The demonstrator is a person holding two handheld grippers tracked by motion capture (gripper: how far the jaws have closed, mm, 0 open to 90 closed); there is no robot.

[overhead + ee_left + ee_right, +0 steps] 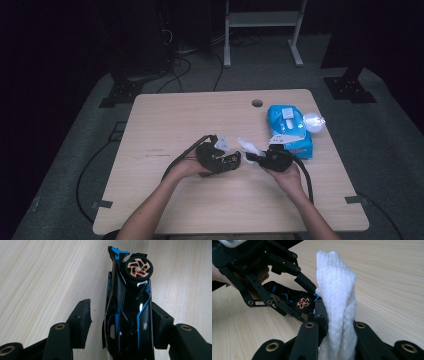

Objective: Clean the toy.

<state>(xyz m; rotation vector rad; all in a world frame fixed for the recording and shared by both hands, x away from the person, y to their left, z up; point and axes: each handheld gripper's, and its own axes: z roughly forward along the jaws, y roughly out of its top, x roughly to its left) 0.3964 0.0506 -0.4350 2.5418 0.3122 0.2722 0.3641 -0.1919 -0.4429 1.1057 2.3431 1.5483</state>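
Left gripper (235, 161): jaws stand apart around a glossy black toy car (128, 315) with blue trim and copper-spoked wheel. Right gripper (255, 157): jaws clamped on a folded white wipe (338, 302), upright.

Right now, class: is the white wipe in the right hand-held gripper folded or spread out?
Folded. The white wipe stands bunched in a narrow upright strip, pinched between the right hand-held gripper jaws.

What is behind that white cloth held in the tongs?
Behind the white cloth is a black and blue toy car with a copper wheel, held by the other tongs. The cloth covers the car's far end.
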